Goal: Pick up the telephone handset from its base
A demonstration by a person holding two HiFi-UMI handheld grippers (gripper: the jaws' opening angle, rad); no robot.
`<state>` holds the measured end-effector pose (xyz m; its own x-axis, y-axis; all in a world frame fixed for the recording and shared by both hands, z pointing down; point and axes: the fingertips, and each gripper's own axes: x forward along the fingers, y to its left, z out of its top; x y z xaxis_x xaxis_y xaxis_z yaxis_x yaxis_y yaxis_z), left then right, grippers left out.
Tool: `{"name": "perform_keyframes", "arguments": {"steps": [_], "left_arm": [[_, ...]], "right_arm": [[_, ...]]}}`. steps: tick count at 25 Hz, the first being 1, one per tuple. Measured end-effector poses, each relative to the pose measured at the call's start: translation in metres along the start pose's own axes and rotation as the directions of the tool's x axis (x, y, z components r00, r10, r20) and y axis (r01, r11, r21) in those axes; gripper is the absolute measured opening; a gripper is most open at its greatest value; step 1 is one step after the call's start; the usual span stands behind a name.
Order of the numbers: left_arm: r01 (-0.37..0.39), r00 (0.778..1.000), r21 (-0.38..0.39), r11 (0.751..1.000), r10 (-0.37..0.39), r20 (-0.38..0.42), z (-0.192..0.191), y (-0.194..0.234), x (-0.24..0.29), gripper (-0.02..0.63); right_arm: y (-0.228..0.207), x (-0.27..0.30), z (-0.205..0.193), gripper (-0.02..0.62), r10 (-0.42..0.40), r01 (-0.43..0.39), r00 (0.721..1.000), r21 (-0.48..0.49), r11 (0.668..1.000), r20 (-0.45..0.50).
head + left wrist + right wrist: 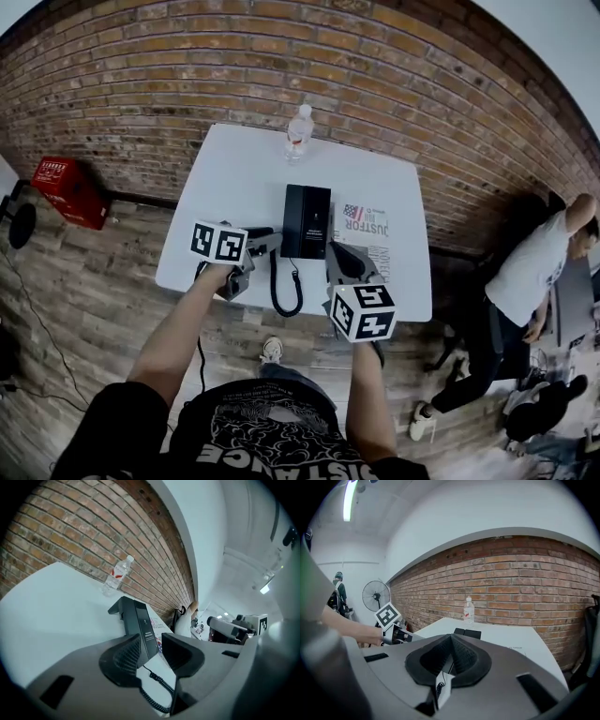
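The black telephone (307,220) lies on the white table (225,178); its handset seems to rest along the base's left side (129,616). A coiled cord (281,300) loops from the phone's near end toward the table's front edge. My left gripper (270,244) is open just left of the phone's near end. Between its jaws I see the phone and the cord (157,681), nothing gripped. My right gripper (337,255) hovers at the phone's near right corner. Its pads (461,656) meet, with nothing between them.
A clear water bottle (298,131) stands at the table's far edge by the brick wall. A printed sheet (367,227) lies right of the phone. A person (534,272) bends over at the right. A red crate (70,192) sits on the floor at left, and a fan (376,595) stands beyond.
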<state>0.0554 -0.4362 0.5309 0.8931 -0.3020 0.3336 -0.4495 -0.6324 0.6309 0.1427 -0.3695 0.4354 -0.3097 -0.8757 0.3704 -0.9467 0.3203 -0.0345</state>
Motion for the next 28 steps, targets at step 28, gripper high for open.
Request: {"name": "perform_keyframes", "arguments": {"steps": [28], "left_arm": [[0.185, 0.976, -0.269, 0.945, -0.208, -0.060, 0.011, 0.056, 0.084, 0.100]], "right_arm": [[-0.087, 0.094, -0.021, 0.000, 0.129, -0.128, 0.983, 0.016, 0.992, -0.130]]}}
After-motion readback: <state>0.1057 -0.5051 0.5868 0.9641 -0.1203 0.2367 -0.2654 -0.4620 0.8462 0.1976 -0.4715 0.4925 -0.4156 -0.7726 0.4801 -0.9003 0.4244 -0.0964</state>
